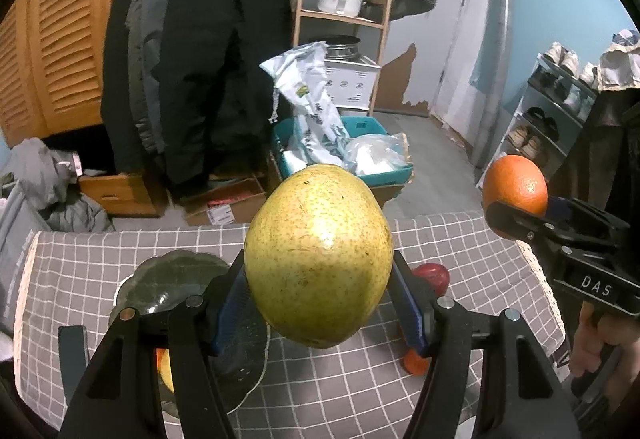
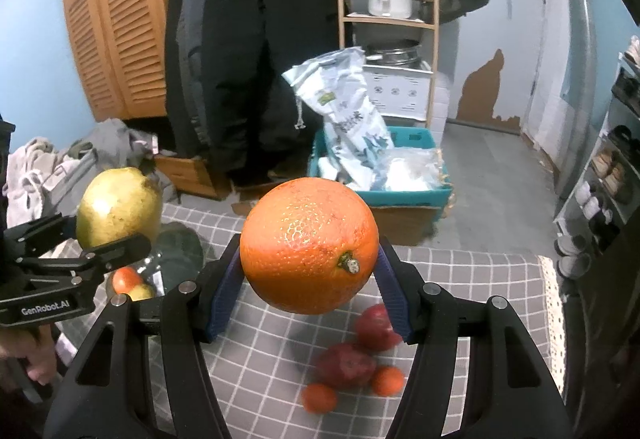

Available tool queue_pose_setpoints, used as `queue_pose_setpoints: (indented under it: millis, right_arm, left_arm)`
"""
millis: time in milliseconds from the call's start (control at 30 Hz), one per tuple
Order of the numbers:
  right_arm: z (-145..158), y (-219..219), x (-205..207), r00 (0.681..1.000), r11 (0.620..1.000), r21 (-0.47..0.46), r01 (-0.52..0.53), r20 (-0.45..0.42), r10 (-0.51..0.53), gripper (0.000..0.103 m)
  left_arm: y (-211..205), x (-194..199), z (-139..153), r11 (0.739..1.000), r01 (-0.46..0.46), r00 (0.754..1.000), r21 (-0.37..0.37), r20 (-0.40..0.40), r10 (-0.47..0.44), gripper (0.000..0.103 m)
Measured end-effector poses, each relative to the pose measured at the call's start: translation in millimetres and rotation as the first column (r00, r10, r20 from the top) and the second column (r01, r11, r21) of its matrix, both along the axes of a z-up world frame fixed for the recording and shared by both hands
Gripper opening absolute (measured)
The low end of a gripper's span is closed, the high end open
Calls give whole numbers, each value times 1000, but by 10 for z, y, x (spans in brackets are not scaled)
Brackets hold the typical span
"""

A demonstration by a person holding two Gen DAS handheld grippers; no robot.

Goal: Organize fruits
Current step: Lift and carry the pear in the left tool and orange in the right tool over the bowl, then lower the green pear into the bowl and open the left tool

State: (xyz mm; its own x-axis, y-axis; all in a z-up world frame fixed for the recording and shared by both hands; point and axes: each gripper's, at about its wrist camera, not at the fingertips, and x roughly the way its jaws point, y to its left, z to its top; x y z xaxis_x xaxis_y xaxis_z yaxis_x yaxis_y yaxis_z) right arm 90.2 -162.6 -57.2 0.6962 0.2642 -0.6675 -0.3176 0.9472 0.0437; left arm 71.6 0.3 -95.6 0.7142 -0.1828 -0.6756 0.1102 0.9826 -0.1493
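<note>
My left gripper (image 1: pixel 319 281) is shut on a large yellow-green pear (image 1: pixel 318 255), held above the grey checked tablecloth (image 1: pixel 340 391). Below it to the left lies a dark glass plate (image 1: pixel 180 271) with a small red-yellow fruit (image 1: pixel 165 369) on it. My right gripper (image 2: pixel 309 271) is shut on a big orange (image 2: pixel 309 245), also raised over the cloth. In the right wrist view the pear (image 2: pixel 118 209) in the left gripper shows at the left, over the plate (image 2: pixel 176 251). On the cloth below the orange lie two red apples (image 2: pixel 346 365) and two small tangerines (image 2: pixel 319 398).
Beyond the table's far edge stand a teal crate (image 2: pixel 416 195) with bags, cardboard boxes, hanging dark coats (image 2: pixel 248 51), a wooden shelf (image 2: pixel 388 23) with a pot, and a shoe rack (image 2: pixel 612 175) at the right. A hand (image 1: pixel 600 343) grips the right tool's handle.
</note>
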Motion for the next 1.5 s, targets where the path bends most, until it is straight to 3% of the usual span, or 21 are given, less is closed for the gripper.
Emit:
queue_pose_setpoints:
  millis: [867, 1500]
  right_arm:
    - [-233, 1164, 245, 984, 987, 29, -160, -76, 162, 63]
    - [-823, 1793, 466, 957, 974, -4, -227, -186, 222, 63]
  left_arm:
    - [1063, 9, -280, 980, -197, 979, -7, -53, 196, 67]
    - [1512, 153, -907, 961, -277, 941, 13, -199, 274, 67]
